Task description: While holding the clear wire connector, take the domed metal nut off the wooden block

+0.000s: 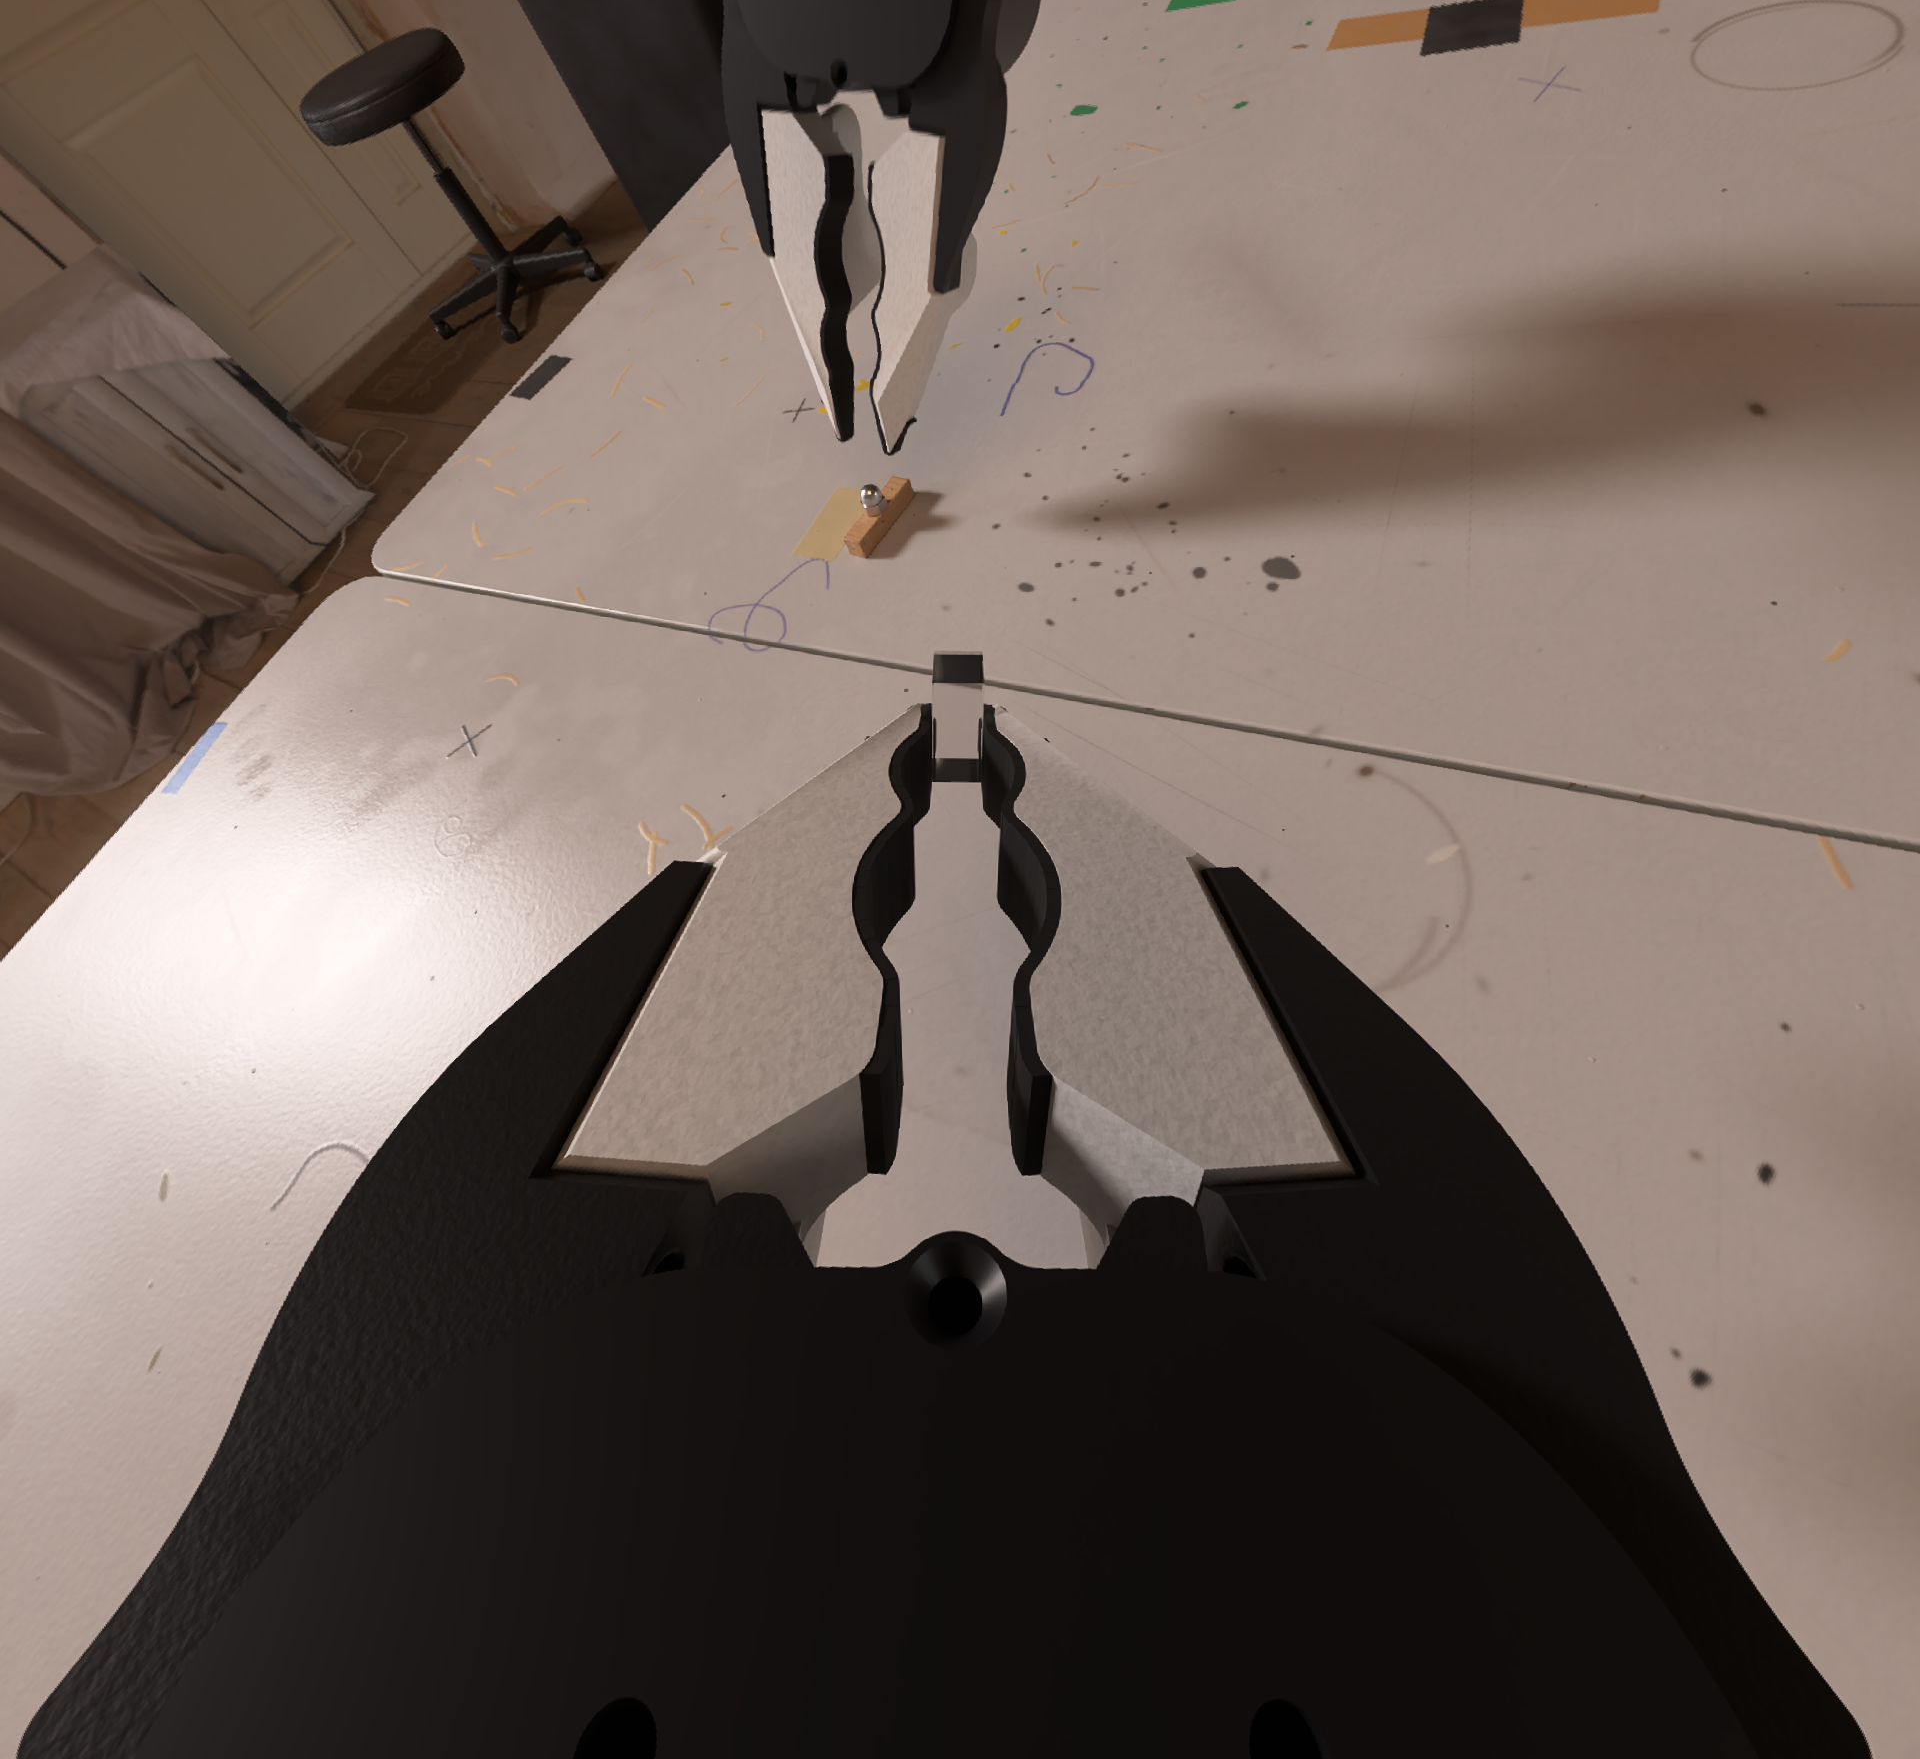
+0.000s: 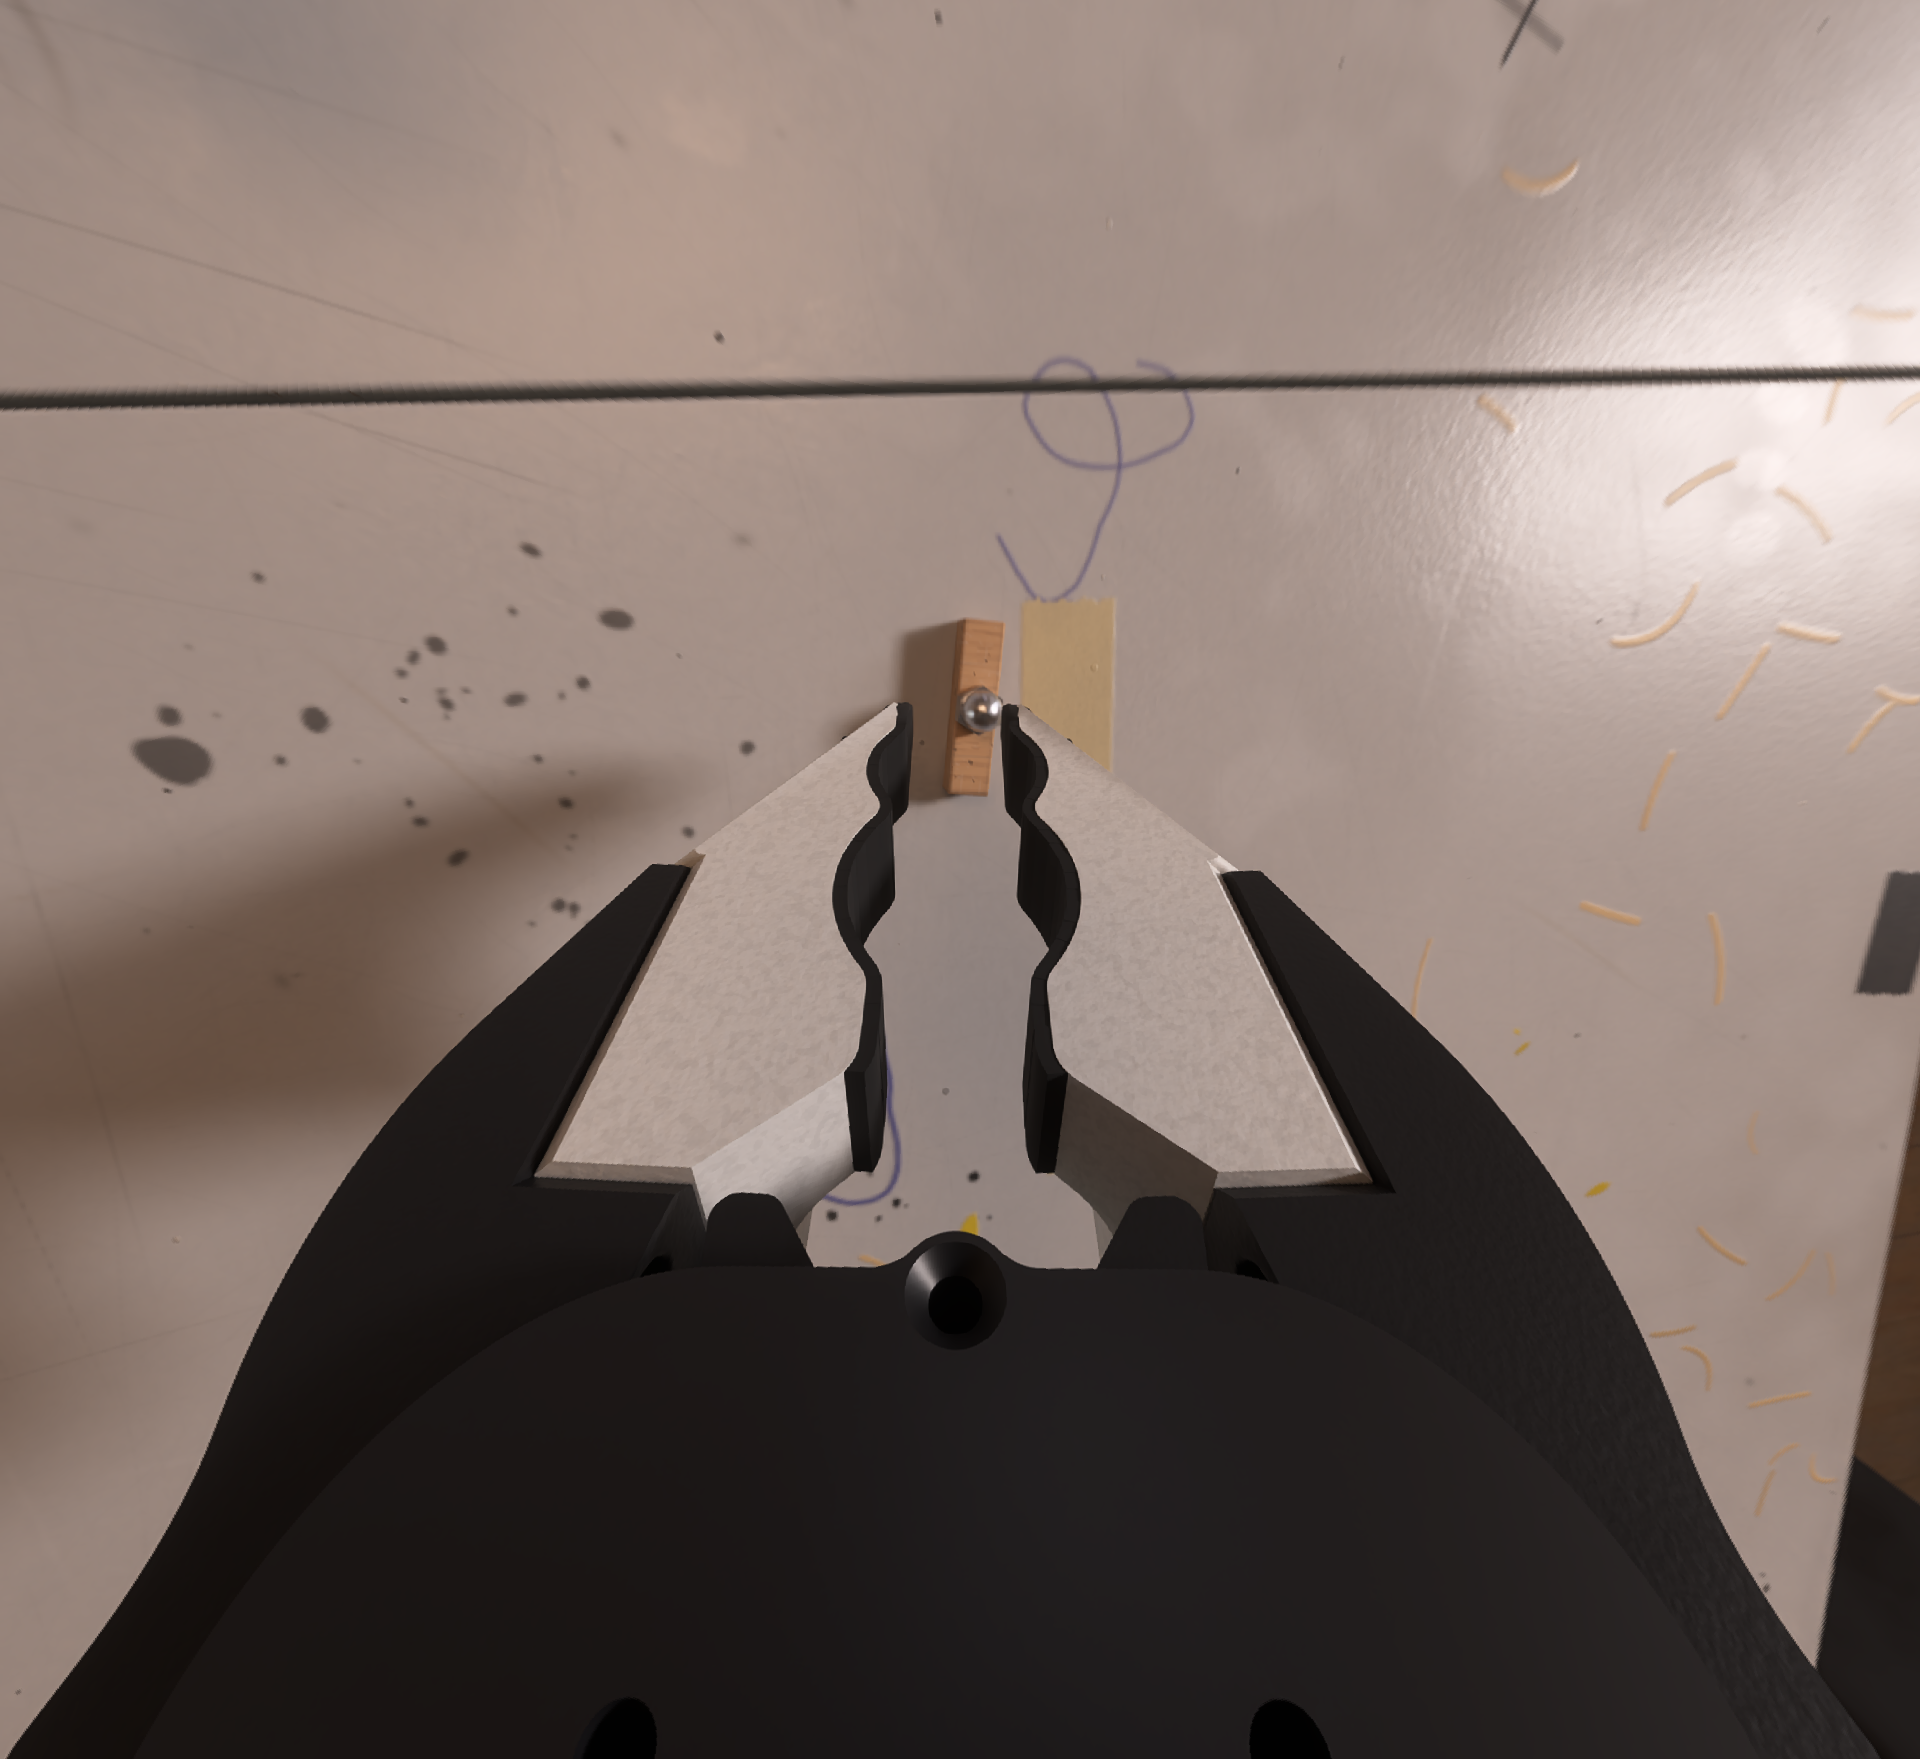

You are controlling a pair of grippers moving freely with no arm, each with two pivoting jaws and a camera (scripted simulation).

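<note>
Fingers of my left gripper (image 1: 958,722) are clamped on the clear wire connector (image 1: 957,710), held above the table (image 1: 1455,982) short of the seam. Ahead, the domed metal nut (image 1: 869,497) sits on the wooden block (image 1: 881,520), beside a strip of tan tape (image 1: 826,525). My right gripper (image 2: 957,722) hangs over it, fingers apart, tips flanking the nut but, I judge, not yet touching. To do this well I should descend straight, centre the dome, close gently, then lift vertically. No containers are in view.
</note>
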